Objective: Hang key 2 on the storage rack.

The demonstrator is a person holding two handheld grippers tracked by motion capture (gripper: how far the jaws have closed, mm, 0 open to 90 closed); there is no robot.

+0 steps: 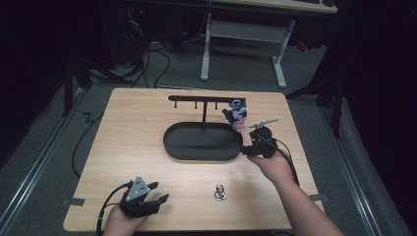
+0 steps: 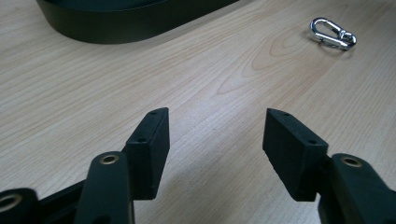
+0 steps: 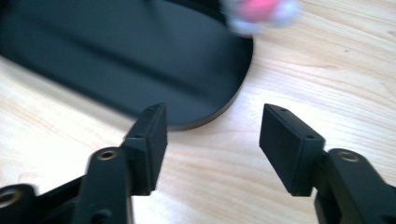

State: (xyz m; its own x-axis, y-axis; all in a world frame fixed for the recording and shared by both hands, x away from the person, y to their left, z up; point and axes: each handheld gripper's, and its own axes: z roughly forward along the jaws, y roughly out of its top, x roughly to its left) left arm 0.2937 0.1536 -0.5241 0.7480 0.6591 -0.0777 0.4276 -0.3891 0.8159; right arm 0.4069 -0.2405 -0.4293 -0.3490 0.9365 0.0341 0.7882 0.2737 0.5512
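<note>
Left gripper: jaws spread, nothing held
Right gripper: jaws released, beside stand
Keychain: hung on the stand's bar
Carabiner: left on worktop, judged unhung

The counter is evenly lit amid dark surroundings; in the right gripper view the black tray and pink keychain beyond it blur.
</note>
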